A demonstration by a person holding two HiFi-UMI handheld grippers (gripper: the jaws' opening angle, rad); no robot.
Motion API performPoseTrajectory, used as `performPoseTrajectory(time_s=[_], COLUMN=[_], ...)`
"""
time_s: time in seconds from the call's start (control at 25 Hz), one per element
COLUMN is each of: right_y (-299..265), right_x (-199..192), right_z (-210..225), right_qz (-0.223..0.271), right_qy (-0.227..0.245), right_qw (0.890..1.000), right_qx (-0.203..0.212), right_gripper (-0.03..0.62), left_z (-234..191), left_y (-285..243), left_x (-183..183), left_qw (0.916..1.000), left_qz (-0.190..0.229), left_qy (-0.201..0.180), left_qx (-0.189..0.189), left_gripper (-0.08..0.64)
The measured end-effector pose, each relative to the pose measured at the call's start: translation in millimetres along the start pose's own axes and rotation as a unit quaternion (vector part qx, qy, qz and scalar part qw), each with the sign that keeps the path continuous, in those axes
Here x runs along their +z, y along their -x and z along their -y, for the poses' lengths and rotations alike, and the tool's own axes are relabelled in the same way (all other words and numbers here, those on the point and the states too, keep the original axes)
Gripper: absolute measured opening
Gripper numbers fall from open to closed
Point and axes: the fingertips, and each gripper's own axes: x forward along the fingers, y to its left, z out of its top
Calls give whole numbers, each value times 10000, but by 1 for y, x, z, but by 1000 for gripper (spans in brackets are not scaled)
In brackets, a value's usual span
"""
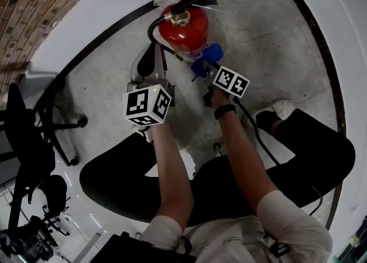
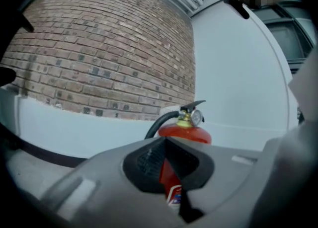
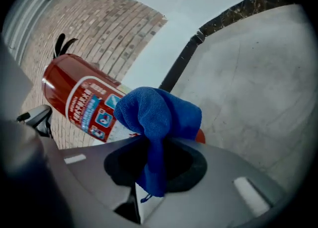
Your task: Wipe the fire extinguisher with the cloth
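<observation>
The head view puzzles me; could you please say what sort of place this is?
Probably an indoor office or workshop corner: concrete floor, brick wall, a black office chair, and a red fire extinguisher by the wall.

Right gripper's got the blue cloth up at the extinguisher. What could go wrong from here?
1. The red metal fire extinguisher stands free on the grey concrete floor. The left gripper appears off it, so a sideways wipe might tip it.
2. The right gripper pinches only a narrow fold of the blue microfibre cloth, so rubbing may pull it out.
</observation>
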Motion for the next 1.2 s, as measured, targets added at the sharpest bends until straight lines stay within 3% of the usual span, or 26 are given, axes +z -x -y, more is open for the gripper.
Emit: performPoseTrajectory(time_s=[0.24,0.4,0.48,0.56,0.68,0.8,0.92,1.04,1.2], right_y=[-28,-45,-51,-52,-30,5,40,75,107], right_x=[-18,-42,-50,-40,9,62,102,139,161], right_z=[63,103,117,113,67,-19,-90,-146,-212], right_qz=[-525,-1205,-1492,-1391,-658,-460,-351,-34,98], right_qy=[-71,112,203,-40,-689,71,698,938,977], right_qw=[9964,9865,9820,9865,9955,9959,9903,9839,9622], right_qx=[-659,-1108,-1139,-859,-5,777,1148,1521,2541], right_gripper=[80,80,80,80,78,80,80,80,80], left_z=[0,-5,-9,-13,-19,-19,-20,-24,-25], left_y=[-9,-15,-20,-22,-23,-22,-15,-8,0], left_x=[-25,-33,-34,-32,-24,-18,-4,3,10], left_qw=[9997,9994,9993,9994,9993,9990,9994,9993,9996], left_qz=[-256,-356,-362,-343,-355,-420,-117,-22,67], left_qy=[15,11,16,28,103,119,334,342,246], left_qx=[-57,-26,1,37,101,69,64,123,117], left_gripper=[2,2,2,2,2,2,2,2,2])
